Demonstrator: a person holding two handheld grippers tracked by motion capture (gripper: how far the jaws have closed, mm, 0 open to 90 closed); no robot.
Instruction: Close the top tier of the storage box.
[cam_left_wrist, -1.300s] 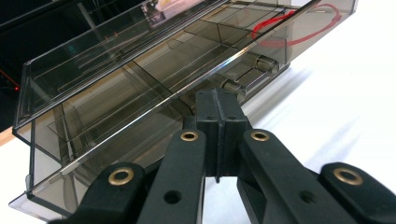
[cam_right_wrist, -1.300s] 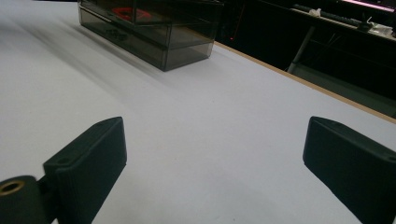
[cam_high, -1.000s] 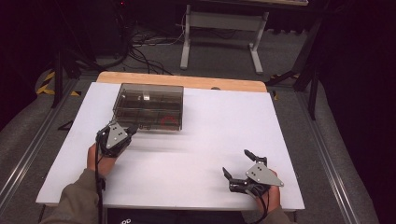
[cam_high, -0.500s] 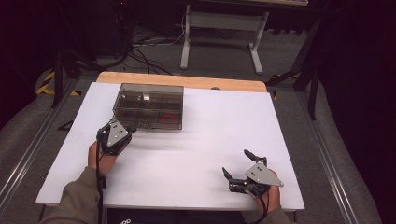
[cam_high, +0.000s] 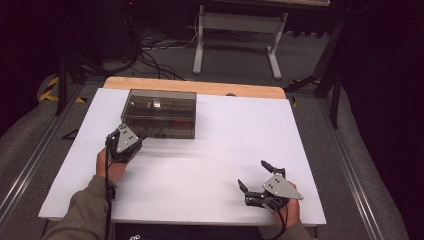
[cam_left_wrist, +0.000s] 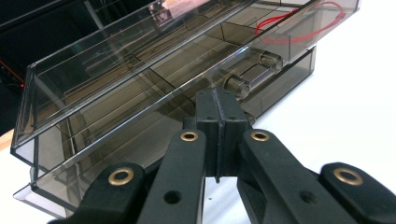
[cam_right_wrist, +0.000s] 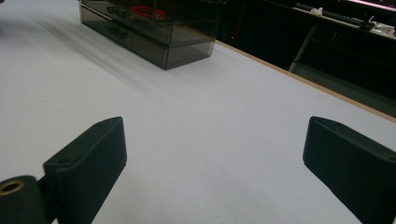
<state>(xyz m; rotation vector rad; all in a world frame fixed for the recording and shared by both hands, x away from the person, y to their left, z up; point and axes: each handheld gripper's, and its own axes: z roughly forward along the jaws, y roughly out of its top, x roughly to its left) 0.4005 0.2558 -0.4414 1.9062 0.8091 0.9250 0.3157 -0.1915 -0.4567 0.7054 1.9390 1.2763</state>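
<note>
The left gripper (cam_high: 134, 138), jaws pressed together on nothing, sits at the front-left corner of the smoky transparent plastic drawer box (cam_high: 160, 113); pushing could skid the light box. Well right of it, the right gripper (cam_high: 254, 176) rests spread apart.

I am viewing a drawer box (cam_high: 159, 113) of smoky, see-through plastic, glossy and smooth, its walls catching bright reflections; its clear round knobs (cam_left_wrist: 237, 84) are showing as polished plastic. I am seeing a thin red loop (cam_left_wrist: 299, 25) lying inside it, material unclear. The table top (cam_high: 225, 150) is reading as a matt white sheet, smooth, bordered at the far edge by a pale wooden strip (cam_high: 200, 87). The left gripper (cam_left_wrist: 217, 109) is presenting matt black plastic with brass-coloured rivets; the right gripper (cam_high: 256, 178) is carrying a dull grey metal-looking plate. The floor (cam_high: 30, 135) is looking like rough grey carpet.
</note>
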